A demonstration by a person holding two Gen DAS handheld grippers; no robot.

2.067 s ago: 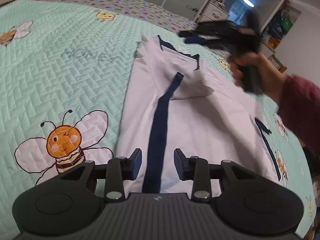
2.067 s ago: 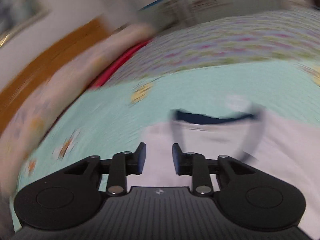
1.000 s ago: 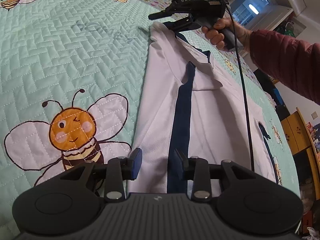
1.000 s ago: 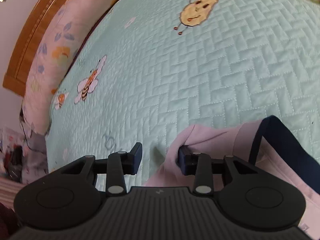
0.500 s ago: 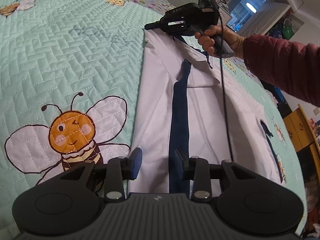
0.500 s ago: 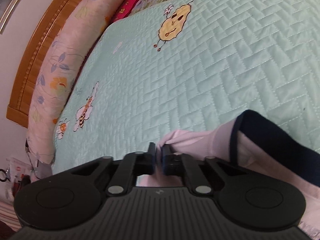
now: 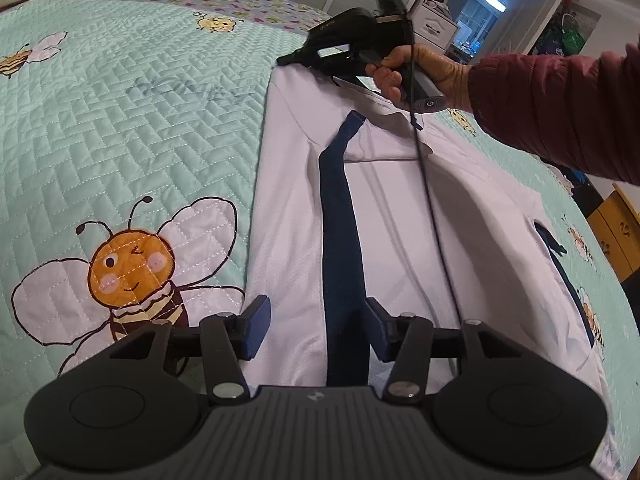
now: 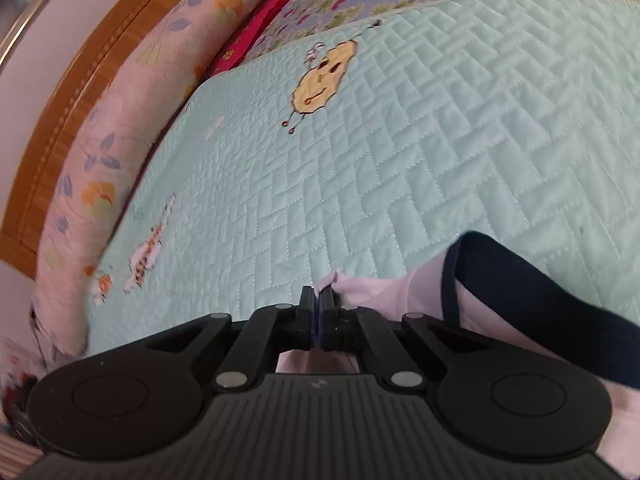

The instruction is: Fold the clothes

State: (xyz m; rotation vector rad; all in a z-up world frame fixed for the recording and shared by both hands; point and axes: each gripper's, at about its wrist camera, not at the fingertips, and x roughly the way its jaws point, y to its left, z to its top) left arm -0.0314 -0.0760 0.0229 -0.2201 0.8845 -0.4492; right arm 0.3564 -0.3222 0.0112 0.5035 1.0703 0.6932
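A white shirt [image 7: 288,208] with a navy stripe [image 7: 340,240] lies flat on the mint bee-print quilt [image 7: 120,140]. The left gripper [image 7: 316,330] hovers at the shirt's near hem, its jaws just widened and standing apart – stripe between them, pads not pressing. At the far corner the right gripper [image 8: 319,312] is clamped on a pinch of the white cloth beside the navy collar [image 8: 520,280] – a hand [image 7: 420,76] in a maroon sleeve [image 7: 560,108] holds it
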